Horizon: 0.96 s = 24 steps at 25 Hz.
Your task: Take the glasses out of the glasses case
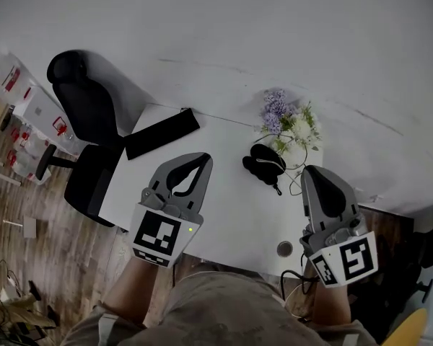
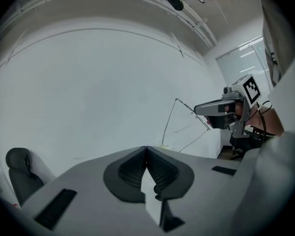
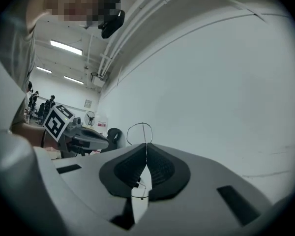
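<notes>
Glasses [image 3: 139, 133] in left tongs [image 2: 146, 148], right tongs [image 3: 146, 145]

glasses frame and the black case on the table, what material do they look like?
The glasses: hair-thin wire rim showing past the shut jaws of the right gripper, probably metal; finish too fine to read. The glasses case: black, matte, no glints, rounded and soft-looking, perhaps fabric or leatherette; can't tell which.

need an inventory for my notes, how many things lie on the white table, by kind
flat black rectangular strip: 1
black rounded lumpy object: 1
bunch of purple and white flowers: 1
total: 3
</notes>
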Available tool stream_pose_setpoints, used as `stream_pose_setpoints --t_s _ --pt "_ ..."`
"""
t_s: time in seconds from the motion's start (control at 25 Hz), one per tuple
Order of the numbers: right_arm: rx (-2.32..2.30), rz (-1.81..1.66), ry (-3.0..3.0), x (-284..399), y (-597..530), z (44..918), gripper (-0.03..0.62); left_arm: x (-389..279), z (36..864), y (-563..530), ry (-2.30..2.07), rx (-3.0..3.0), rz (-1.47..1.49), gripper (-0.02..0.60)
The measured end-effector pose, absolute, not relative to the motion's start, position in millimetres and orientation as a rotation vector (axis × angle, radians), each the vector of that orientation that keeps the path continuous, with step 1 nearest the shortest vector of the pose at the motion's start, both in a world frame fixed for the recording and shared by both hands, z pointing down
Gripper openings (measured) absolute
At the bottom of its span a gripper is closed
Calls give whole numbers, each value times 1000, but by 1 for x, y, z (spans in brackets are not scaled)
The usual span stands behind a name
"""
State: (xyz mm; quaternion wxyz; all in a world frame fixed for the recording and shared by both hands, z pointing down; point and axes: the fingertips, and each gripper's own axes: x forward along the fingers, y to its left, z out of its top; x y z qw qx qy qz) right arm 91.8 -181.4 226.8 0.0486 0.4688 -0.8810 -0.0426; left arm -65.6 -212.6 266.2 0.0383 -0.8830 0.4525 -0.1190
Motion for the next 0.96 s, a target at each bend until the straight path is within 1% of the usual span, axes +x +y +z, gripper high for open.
stream_pose_setpoints --t_s 0.2,0.96 --pt "1456 -110 -2687 100 -158 227 32 -61 257 -196 1399 -2729 -313 15" --pt "1487 -97 -2661 104 -162 236 32 -55 261 -196 1358 -2720 -350 15"
